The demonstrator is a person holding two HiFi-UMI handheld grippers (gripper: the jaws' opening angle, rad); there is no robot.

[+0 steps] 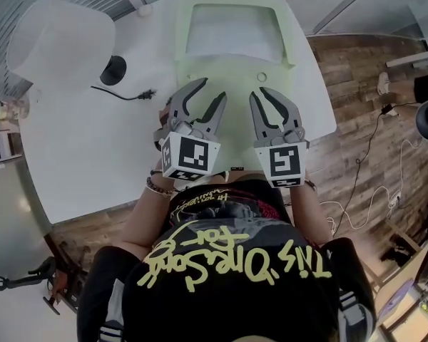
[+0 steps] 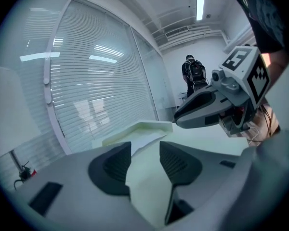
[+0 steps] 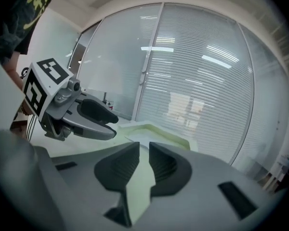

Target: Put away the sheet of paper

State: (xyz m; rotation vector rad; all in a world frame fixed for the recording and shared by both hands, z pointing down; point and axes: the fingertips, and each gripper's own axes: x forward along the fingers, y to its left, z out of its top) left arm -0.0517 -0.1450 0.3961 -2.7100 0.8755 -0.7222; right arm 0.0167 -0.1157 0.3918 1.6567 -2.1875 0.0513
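The white sheet of paper [image 1: 232,30] lies in a pale green tray [image 1: 183,34] at the far side of the white table [image 1: 78,155]. The tray's green surface stretches toward me, and both grippers hover side by side over its near part. My left gripper [image 1: 210,90] is open wide with nothing between its pads. In the left gripper view [image 2: 144,153] the paper [image 2: 145,139] lies ahead. My right gripper [image 1: 260,92] stands a short way to its right. The right gripper view [image 3: 144,150] shows only a narrow gap between its pads, with nothing in it. The tray [image 3: 156,128] lies beyond.
A large white rounded object [image 1: 57,30] stands at the table's far left, with a black round thing [image 1: 114,70] and a black cable with plug [image 1: 125,93] beside it. Wood floor with loose cables [image 1: 364,191] lies right of the table. A person [image 2: 195,73] stands far off by the glass wall.
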